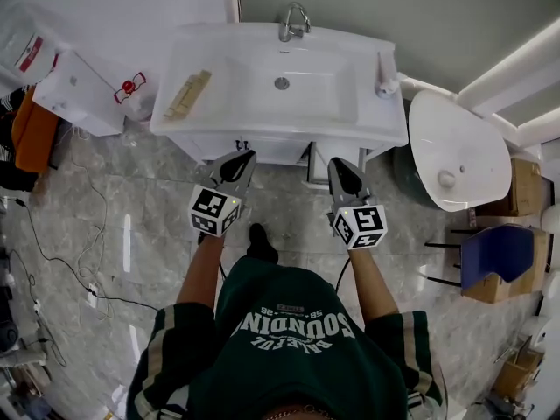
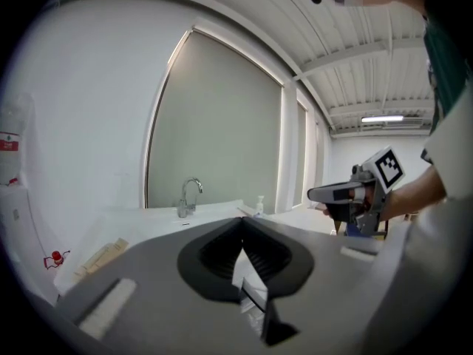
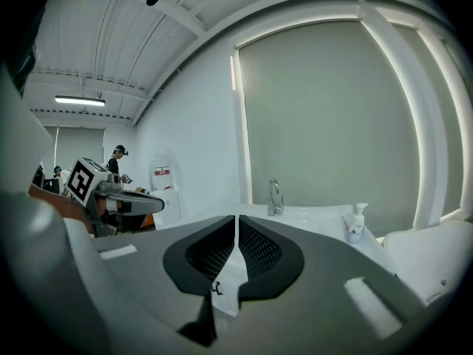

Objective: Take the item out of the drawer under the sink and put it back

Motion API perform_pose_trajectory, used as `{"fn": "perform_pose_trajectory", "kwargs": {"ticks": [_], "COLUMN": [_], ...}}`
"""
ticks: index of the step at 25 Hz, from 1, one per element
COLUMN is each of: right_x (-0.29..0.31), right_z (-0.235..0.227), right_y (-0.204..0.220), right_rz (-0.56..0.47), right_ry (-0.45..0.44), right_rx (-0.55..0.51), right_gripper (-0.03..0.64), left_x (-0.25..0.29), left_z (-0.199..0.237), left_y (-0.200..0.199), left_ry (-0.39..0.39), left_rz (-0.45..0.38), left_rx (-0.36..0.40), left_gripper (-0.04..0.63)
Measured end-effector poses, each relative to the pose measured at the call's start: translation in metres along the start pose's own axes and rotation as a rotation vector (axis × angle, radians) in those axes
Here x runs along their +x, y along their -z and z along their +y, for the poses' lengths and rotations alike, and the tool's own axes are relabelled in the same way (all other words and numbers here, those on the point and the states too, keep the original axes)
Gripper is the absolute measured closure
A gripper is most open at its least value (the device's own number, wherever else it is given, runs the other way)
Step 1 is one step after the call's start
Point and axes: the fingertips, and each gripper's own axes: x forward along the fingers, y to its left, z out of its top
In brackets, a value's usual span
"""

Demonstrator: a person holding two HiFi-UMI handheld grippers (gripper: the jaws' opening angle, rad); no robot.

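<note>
White sink cabinet (image 1: 280,151) stands just ahead of left claw (image 1: 242,156) and right claw (image 1: 338,164).

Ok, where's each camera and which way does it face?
Head view: on the person's head, steeply down at the sink; forearms, left gripper, right gripper show.
Left gripper view: rides that gripper, faces the faucet; own shut jaws show.
Right gripper view: rides that gripper, faces the faucet; own shut jaws show.
Both gripper views share the faucet.

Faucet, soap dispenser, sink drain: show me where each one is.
Faucet (image 1: 284,26), head view, on its stem near the base.
Soap dispenser (image 3: 355,229), right gripper view, on the bottle body.
Sink drain (image 1: 281,83), head view, on its centre.
</note>
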Motion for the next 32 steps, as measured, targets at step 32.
{"fn": "perform_pose_trajectory", "kwargs": {"ticks": [32], "right_x": [0.062], "right_z": [-0.076], "right_y": [-0.019], "right_rz": [-0.010], "right_ry": [-0.083], "right_rx": [-0.034], "right_gripper": [0.614], "left_x": [0.098], "left_z": [0.007], "left_y": [-0.020], "left_ry": [-0.029], "left_rz": [0.005], "left_rx": [-0.044], "left_gripper": [0.545]}}
